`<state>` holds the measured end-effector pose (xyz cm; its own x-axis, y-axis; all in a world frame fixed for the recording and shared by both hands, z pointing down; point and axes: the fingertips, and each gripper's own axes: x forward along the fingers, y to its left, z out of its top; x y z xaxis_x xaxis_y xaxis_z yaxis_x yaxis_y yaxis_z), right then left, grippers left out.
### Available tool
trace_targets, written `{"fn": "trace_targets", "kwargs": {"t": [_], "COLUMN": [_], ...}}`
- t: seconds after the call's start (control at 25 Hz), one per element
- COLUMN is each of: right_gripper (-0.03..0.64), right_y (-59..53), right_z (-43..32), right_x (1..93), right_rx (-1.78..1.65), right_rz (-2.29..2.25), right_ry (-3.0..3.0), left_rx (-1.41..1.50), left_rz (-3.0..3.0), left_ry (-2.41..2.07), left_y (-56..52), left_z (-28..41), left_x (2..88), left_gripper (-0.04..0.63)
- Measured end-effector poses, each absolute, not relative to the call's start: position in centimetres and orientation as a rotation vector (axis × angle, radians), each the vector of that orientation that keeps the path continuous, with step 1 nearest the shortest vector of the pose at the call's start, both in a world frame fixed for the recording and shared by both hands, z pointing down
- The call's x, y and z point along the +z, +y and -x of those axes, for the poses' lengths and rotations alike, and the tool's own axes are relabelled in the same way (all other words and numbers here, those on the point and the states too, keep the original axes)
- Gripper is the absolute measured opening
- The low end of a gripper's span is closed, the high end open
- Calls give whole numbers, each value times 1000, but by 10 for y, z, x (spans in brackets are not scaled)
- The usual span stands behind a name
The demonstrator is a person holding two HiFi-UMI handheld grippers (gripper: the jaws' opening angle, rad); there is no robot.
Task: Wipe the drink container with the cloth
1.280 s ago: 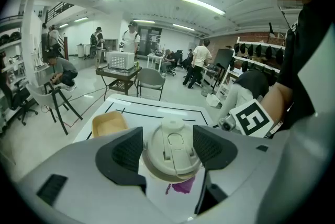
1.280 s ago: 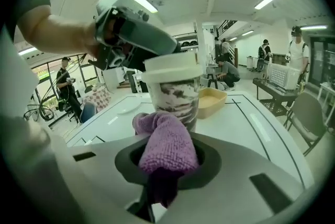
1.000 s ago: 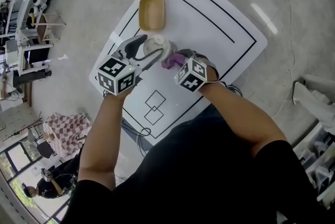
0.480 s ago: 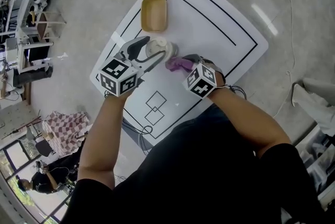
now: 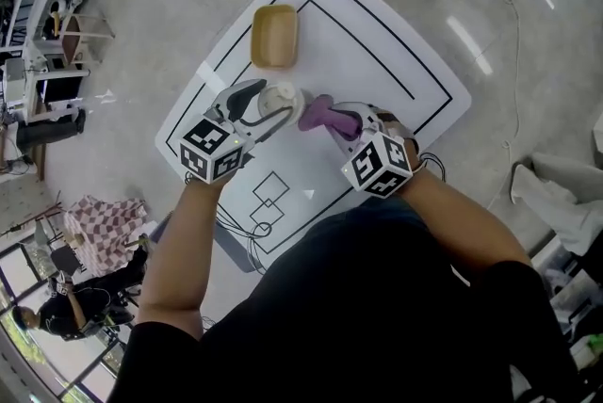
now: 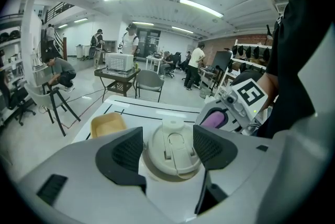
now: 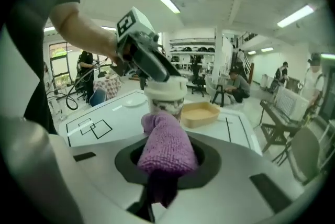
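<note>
A white lidded drink cup [image 5: 280, 98] stands on the white table [image 5: 377, 43], and my left gripper [image 5: 262, 105] is shut on it just under the lid. In the left gripper view the lid [image 6: 172, 145] fills the gap between the dark pads [image 6: 124, 154]. My right gripper [image 5: 337, 120] is shut on a purple knitted cloth [image 5: 318, 113], which is held beside the cup's right side. In the right gripper view the cloth [image 7: 165, 145] bulges out of the jaws in front of the cup [image 7: 165, 96]. Whether the cloth touches the cup I cannot tell.
A tan shallow tray [image 5: 274, 36] lies on the table just beyond the cup. Black lines and two small squares [image 5: 267, 201] are drawn on the tabletop. Chairs, desks and people stand around the room beyond the table edges.
My right gripper has drawn back from the cup's side and lifted with the cloth, rolling a little. The left gripper and the cup have kept still.
</note>
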<state>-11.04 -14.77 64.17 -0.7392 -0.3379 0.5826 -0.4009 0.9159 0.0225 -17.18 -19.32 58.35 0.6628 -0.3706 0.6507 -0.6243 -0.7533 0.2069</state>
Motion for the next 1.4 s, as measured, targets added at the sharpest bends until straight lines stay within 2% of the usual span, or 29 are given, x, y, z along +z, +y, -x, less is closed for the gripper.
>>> {"fn": "trace_targets", "kwargs": {"t": [0.12, 0.28, 0.96, 1.4], "right_gripper": [86, 85, 80, 81], "right_y": [-163, -179, -213, -220], "right_z": [121, 130, 152, 158], "right_x": [610, 607, 740, 747], "right_rx": [-4, -12, -20, 19], "right_rz": [-490, -458, -328, -269], "right_ry": [-2533, -2538, -2332, -2319], "left_rx": [829, 809, 789, 751], "left_rz": [-2457, -2447, -2519, -2519], "left_ry": [-787, -809, -789, -808], "left_y": [-195, -197, -206, -208], "left_z": [171, 172, 178, 184], "left_x": [583, 582, 590, 591], "left_gripper": [331, 330, 331, 331]}}
